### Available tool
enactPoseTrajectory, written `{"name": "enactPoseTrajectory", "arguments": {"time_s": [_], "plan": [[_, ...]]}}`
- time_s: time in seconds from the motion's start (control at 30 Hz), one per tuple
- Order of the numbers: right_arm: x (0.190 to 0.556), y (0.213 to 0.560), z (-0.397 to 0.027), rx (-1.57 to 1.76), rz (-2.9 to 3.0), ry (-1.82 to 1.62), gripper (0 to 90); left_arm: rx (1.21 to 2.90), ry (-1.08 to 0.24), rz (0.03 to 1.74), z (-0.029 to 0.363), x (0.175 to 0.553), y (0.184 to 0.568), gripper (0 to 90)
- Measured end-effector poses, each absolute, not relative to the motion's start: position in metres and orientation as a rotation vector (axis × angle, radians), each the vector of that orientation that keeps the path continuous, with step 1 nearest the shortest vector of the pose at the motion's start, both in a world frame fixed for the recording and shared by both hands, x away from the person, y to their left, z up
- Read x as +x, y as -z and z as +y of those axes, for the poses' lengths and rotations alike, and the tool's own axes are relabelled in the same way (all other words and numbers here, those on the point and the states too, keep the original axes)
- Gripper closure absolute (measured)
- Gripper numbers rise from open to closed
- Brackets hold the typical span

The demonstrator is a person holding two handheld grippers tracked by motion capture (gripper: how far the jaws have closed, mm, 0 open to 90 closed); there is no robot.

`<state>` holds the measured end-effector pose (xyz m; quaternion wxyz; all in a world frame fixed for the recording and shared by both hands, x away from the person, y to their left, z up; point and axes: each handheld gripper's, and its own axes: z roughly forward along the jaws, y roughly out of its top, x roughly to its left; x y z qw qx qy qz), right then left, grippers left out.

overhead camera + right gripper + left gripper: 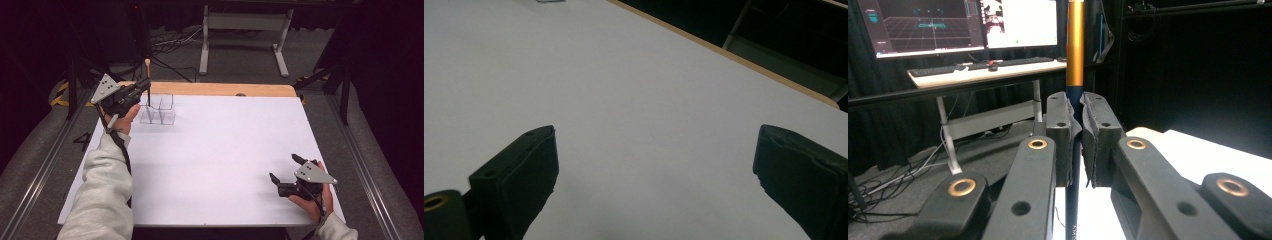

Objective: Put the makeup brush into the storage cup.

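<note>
A pen-like stick (148, 75) with a dark blue shaft, a gold-orange upper section (1075, 45) and a pale tip stands upright at the table's far left. My left gripper (145, 87) is shut on its dark shaft, and the pads (1064, 125) press on it from both sides. The stick's lower end hangs over a clear organizer (159, 111) with several compartments; I cannot tell whether it touches. My right gripper (284, 167) rests low at the near right of the white table top (225, 150). It is open, with bare table between its fingers (524, 165).
A wooden strip (225, 89) runs along the table's far edge. Beyond it stand a white desk frame (245, 30) and loose cables on the floor. The left gripper view looks out at a desk with monitors (968, 25) and a keyboard (978, 65).
</note>
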<state>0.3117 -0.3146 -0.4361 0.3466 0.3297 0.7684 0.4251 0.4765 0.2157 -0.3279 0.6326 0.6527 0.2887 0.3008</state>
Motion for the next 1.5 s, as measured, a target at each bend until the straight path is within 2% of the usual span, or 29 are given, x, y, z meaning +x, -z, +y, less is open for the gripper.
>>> {"name": "enactPoseTrajectory", "arguments": {"time_s": [0.8, 1.5], "plan": [[0.310, 0.434, -0.316, 0.856, 1.976, -1.105, 5.1, 1.463, -0.699, 0.640, 0.210, 0.492, 0.314, 82.9], [0.310, 0.433, -0.318, 0.866, 1.962, -1.113, 5.0, 1.480, -0.678, 0.701, 0.205, 0.515, 0.340, 82.8]]}}
